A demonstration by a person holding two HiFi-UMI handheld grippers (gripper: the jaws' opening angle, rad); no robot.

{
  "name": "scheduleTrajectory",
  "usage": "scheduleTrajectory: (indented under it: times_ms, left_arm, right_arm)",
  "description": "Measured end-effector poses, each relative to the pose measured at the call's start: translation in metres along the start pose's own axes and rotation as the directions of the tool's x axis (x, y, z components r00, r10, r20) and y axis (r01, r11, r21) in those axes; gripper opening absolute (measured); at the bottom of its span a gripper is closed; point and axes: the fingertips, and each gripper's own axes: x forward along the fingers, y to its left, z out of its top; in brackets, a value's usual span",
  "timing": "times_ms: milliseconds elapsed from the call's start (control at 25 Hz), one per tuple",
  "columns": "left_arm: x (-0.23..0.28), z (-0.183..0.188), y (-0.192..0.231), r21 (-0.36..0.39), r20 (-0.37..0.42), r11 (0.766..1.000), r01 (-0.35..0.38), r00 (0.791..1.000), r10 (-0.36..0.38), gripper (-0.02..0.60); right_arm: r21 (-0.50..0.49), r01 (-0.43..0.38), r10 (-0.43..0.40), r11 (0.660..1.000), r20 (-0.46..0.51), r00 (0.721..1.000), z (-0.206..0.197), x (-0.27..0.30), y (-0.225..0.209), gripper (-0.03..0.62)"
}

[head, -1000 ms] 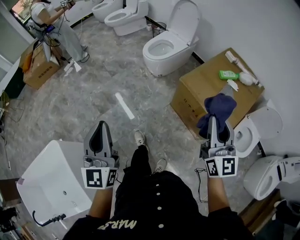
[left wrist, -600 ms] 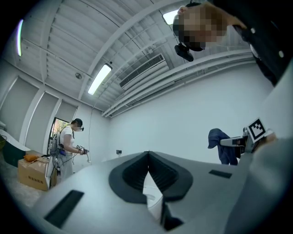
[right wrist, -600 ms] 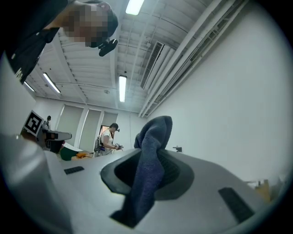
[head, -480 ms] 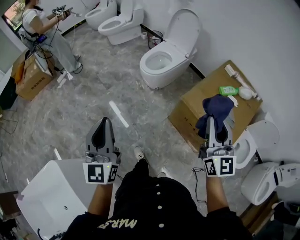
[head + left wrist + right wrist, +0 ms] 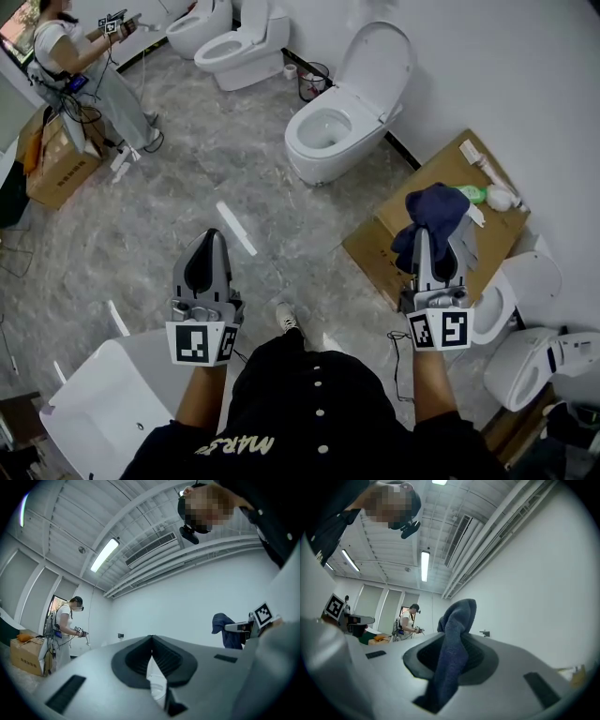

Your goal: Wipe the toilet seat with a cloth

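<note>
Well, my right claw (image 5: 429,239) gripped the blue cloth (image 5: 433,214) and my left claw (image 5: 207,246) sat clenched, empty; best, I judged, to reach the toilet seat (image 5: 354,111) squarely, cloth leading.

Open floor (image 5: 187,169) ahead of us up to the toilet (image 5: 314,161), its lid (image 5: 375,56) raised against the wall, 1 cardboard box (image 5: 375,242) with bottles (image 5: 476,194) close on our right, 1 small toilet (image 5: 495,305) just beside it, white tub (image 5: 94,403) at our lower left, another person (image 5: 75,56) well apart, far left
</note>
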Motion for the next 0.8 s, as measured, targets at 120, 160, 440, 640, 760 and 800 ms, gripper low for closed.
scheduleTrajectory:
  times_ms: [120, 160, 440, 640, 760, 800]
  left_arm:
    - [0.012, -0.002, 0.015, 0.0, 0.001, 1.0, 0.01, 1.0, -0.01, 0.011]
    - [0.016, -0.002, 0.02, 0.0, 0.003, 1.0, 0.013, 1.0, -0.013, 0.011]
    - [0.039, -0.006, 0.05, 0.005, -0.002, 0.999, 0.033, 0.999, -0.033, 0.011]
    - [0.056, -0.02, 0.057, -0.003, -0.024, 0.999, 0.041, 0.999, -0.041, 0.011]
    - [0.072, -0.026, 0.058, -0.002, -0.03, 0.999, 0.045, 0.999, -0.045, 0.011]
    - [0.078, -0.027, 0.059, 0.0, -0.029, 0.999, 0.046, 0.999, -0.046, 0.011]
  right_arm:
    - [-0.003, 0.014, -0.014, 1.0, 0.007, 1.0, -0.001, 0.016, 0.005, 0.076]
    - [-0.004, 0.019, -0.019, 1.0, 0.009, 1.0, -0.001, 0.021, 0.007, 0.077]
    - [-0.007, 0.048, -0.048, 0.999, 0.004, 0.999, -0.008, 0.048, 0.016, 0.076]
    - [-0.005, 0.061, -0.061, 0.998, -0.003, 0.998, -0.018, 0.066, 0.012, 0.077]
    - [0.0, 0.068, -0.068, 0.998, -0.002, 0.998, -0.026, 0.081, 0.004, 0.077]
    - [0.003, 0.069, -0.069, 0.998, -0.003, 0.998, -0.028, 0.087, 0.001, 0.077]
